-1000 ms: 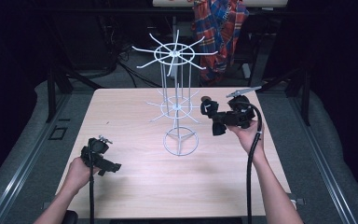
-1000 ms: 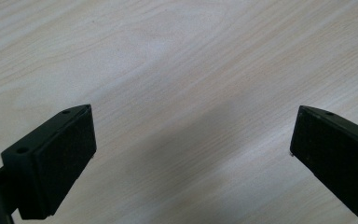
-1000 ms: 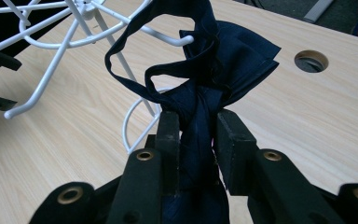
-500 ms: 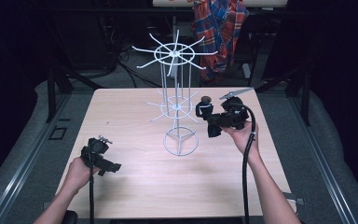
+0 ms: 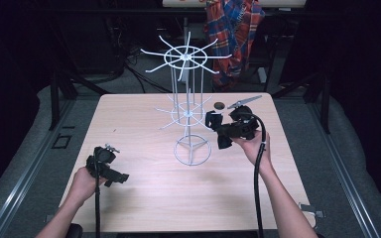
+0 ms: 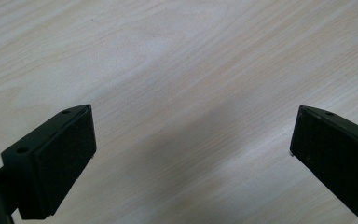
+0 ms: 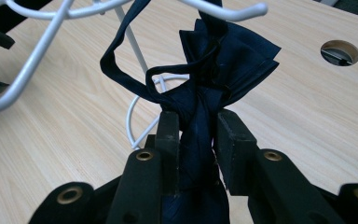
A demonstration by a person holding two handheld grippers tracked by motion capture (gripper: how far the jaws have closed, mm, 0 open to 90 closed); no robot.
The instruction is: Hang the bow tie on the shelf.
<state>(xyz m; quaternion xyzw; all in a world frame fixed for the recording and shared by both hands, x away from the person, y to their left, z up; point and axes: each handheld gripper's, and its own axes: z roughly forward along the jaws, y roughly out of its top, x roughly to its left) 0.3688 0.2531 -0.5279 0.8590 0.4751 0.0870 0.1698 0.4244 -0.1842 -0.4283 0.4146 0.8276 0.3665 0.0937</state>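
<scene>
The right gripper [image 7: 193,126] pinches a dark navy cloth [image 7: 214,60] near the white wire rack [image 5: 188,106]; its loop could snag a prong, tipping the rack.

no readable text, no labels, no brands, no numbers, no signs

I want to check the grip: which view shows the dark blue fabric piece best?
The right gripper view: the dark blue fabric piece sits pinched between the right gripper fingers, its loop near a white wire rack hook. The high view shows a dark bit; the left gripper view, bare table.
</scene>
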